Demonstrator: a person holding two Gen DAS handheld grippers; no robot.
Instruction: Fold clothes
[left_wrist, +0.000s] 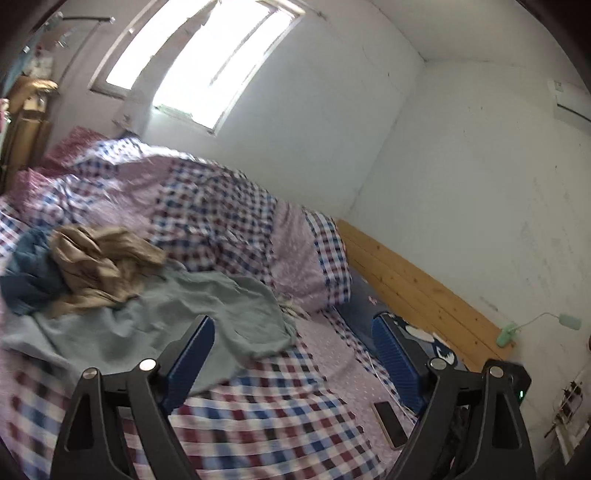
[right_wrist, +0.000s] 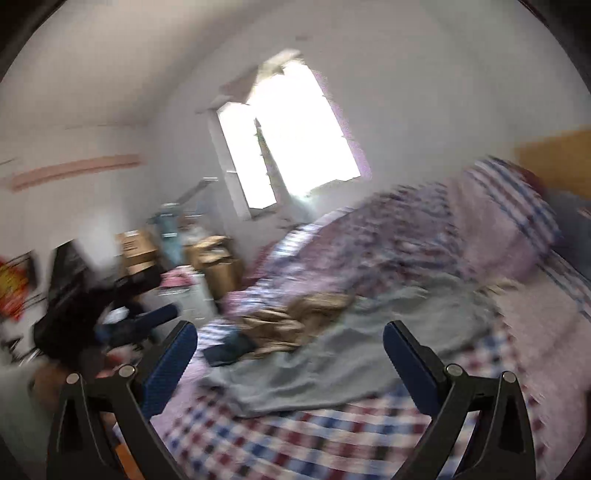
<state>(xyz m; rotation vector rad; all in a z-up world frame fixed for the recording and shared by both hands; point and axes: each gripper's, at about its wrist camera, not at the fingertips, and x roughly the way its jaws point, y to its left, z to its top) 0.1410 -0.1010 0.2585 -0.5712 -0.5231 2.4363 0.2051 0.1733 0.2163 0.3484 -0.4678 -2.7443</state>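
Both views are smeared by motion, the right wrist view worst: the clutter off to the left of the right claw (right_wrist: 290, 341) reads only as cardboard boxes (right_wrist: 138, 249) and dark shapes, and any print on those boxes is too blurred to read. No brand or writing can be made out anywhere.

The left claw (left_wrist: 293, 338) stands spread wide with nothing between its blue pads (left_wrist: 192, 363); the right claw is spread just as wide and equally empty.

The clothes lie on the bed (left_wrist: 258, 417), ahead of both claws. A grey-green garment (left_wrist: 177, 314) sprawls unfolded just beyond the left claw's tips (its near edge is hidden behind the left finger). Past it, to the left, sits a crumpled tan garment (left_wrist: 99, 266), and a blue garment (left_wrist: 29, 277) is cut off at the frame's edge. A checked quilt (left_wrist: 221, 218) is heaped behind. A phone (left_wrist: 389, 424) lies beside the left claw's right finger, partly hidden by it.
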